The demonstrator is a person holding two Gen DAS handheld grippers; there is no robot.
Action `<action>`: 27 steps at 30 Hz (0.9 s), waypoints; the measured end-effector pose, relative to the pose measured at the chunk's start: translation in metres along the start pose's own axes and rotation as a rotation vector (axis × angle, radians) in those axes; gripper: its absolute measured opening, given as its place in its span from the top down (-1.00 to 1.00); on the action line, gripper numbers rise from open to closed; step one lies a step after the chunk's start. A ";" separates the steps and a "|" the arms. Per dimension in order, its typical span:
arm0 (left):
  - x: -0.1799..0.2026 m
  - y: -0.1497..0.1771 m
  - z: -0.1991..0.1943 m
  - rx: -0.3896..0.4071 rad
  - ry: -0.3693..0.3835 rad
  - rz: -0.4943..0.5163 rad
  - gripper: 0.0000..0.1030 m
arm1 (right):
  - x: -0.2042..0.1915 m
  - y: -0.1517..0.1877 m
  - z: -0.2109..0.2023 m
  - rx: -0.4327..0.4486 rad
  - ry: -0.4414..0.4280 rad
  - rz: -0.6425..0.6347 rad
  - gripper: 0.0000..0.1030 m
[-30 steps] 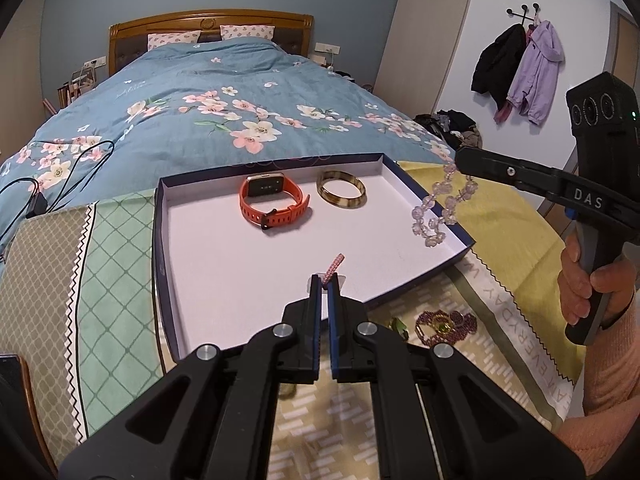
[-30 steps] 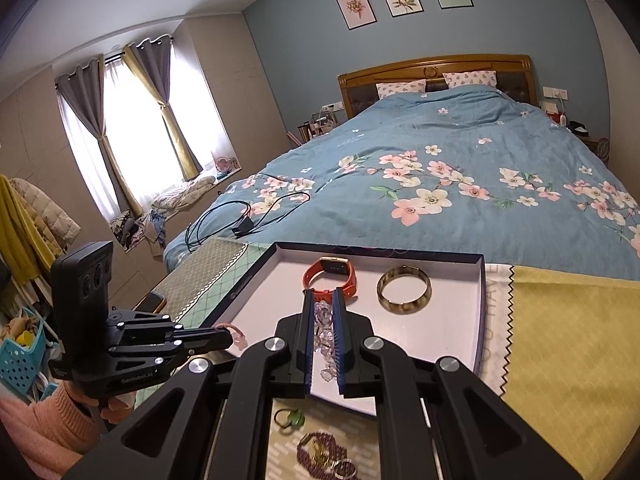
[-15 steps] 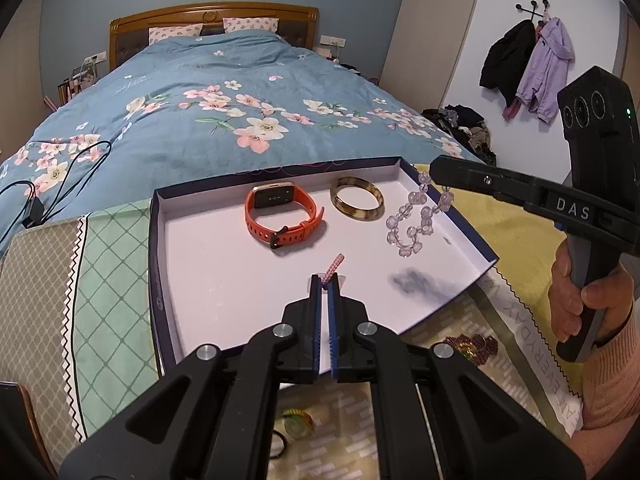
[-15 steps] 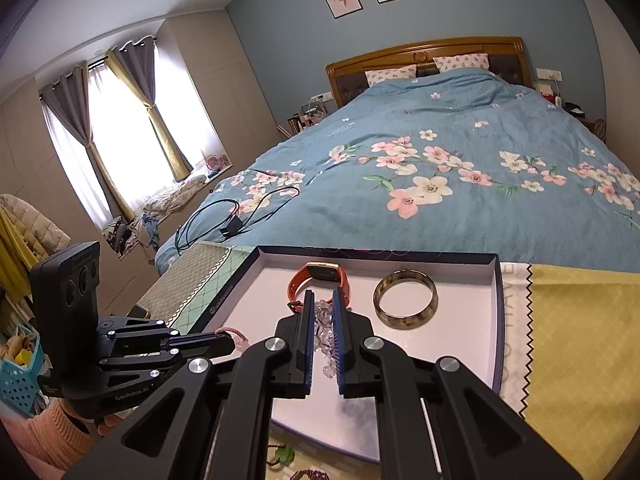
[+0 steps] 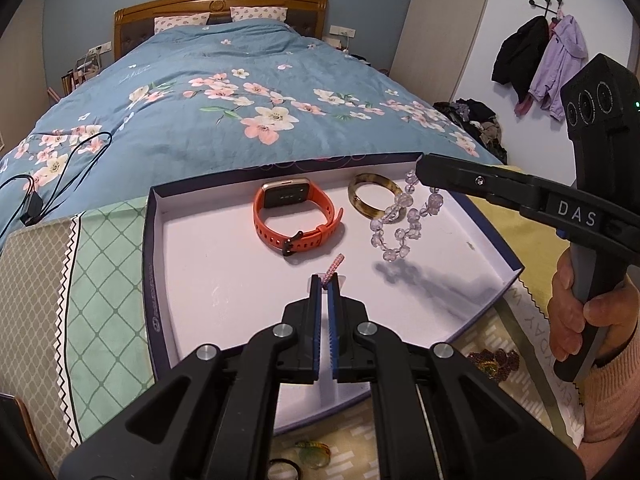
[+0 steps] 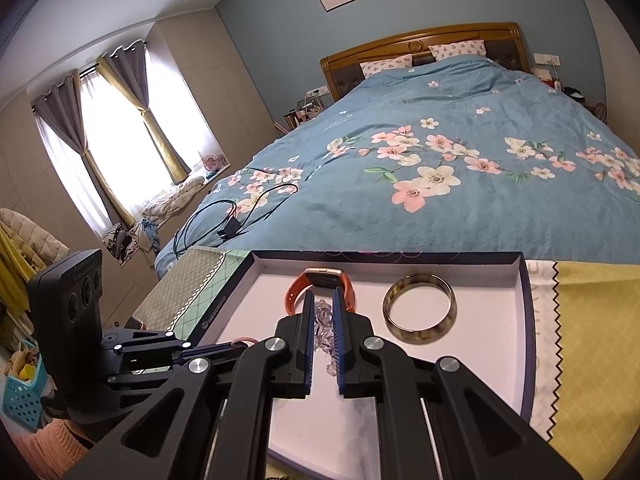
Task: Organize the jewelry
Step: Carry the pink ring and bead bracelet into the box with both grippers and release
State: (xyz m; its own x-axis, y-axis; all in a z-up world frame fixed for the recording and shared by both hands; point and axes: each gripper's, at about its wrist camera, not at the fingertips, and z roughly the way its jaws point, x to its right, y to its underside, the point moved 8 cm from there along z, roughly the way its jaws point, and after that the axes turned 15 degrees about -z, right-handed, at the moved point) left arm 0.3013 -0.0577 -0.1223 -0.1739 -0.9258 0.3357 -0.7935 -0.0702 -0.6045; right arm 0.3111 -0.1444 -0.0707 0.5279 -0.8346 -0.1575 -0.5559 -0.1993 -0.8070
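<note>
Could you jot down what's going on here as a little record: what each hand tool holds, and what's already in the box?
Left gripper: shut on a pink cord, over the tray
Right gripper: shut on a clear bead bracelet, hanging above the tray
Tray: shallow white box, dark rim
Already in tray: orange watch; brown bangle
Outside tray: a few pieces on the cloth

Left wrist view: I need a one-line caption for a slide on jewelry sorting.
Right tongs dangle a clear bead bracelet over the tray beside an orange watch and bangle.
</note>
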 end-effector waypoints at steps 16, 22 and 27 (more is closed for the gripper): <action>-0.006 -0.007 0.027 -0.043 -0.014 -0.019 0.93 | 0.027 0.017 0.017 -0.052 0.037 0.056 0.86; -0.008 -0.007 0.036 -0.061 -0.018 -0.037 0.93 | 0.035 0.024 0.021 -0.077 0.058 0.059 0.86; -0.011 -0.007 0.043 -0.077 -0.020 -0.055 0.93 | 0.037 0.026 0.021 -0.088 0.078 0.044 0.85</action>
State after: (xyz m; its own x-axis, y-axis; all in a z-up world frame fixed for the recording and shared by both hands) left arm 0.3341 -0.0626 -0.1528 -0.1173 -0.9286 0.3520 -0.8442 -0.0934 -0.5278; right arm 0.3294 -0.1696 -0.1093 0.4521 -0.8803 -0.1440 -0.6333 -0.2031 -0.7467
